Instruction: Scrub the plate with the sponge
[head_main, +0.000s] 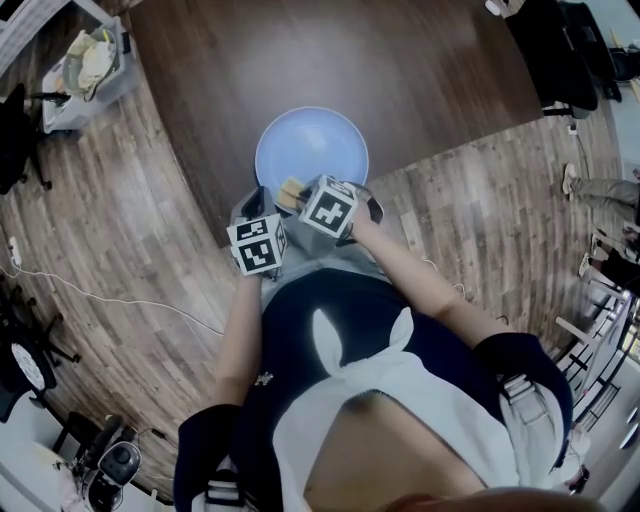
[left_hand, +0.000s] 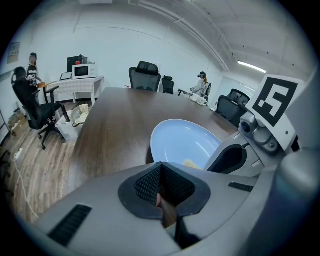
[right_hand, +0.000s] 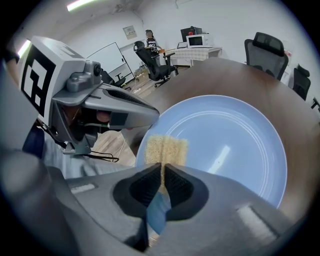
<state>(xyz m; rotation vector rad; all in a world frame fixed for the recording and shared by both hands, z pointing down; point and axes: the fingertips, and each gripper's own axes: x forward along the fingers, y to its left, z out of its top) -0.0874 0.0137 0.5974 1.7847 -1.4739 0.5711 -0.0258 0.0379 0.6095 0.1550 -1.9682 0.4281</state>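
Observation:
A pale blue plate (head_main: 312, 146) (right_hand: 235, 145) (left_hand: 182, 141) lies on the dark wooden table (head_main: 330, 50), close to its near edge. My right gripper (right_hand: 162, 172) (head_main: 303, 197) is shut on a yellow sponge (right_hand: 165, 148) (head_main: 290, 191), whose front end rests on the plate's near-left rim. My left gripper (left_hand: 162, 194) (head_main: 258, 206) hovers just left of that rim with its pads pressed together; only a brown sliver shows between them. The gripper's body hides the plate's near edge in the left gripper view.
The table's near edge (head_main: 215, 215) runs right under both grippers, with wood floor beyond. A bin (head_main: 85, 62) stands at the far left, black office chairs (left_hand: 145, 76) round the table, a white desk with a microwave (left_hand: 82, 71), and people at the room's edges.

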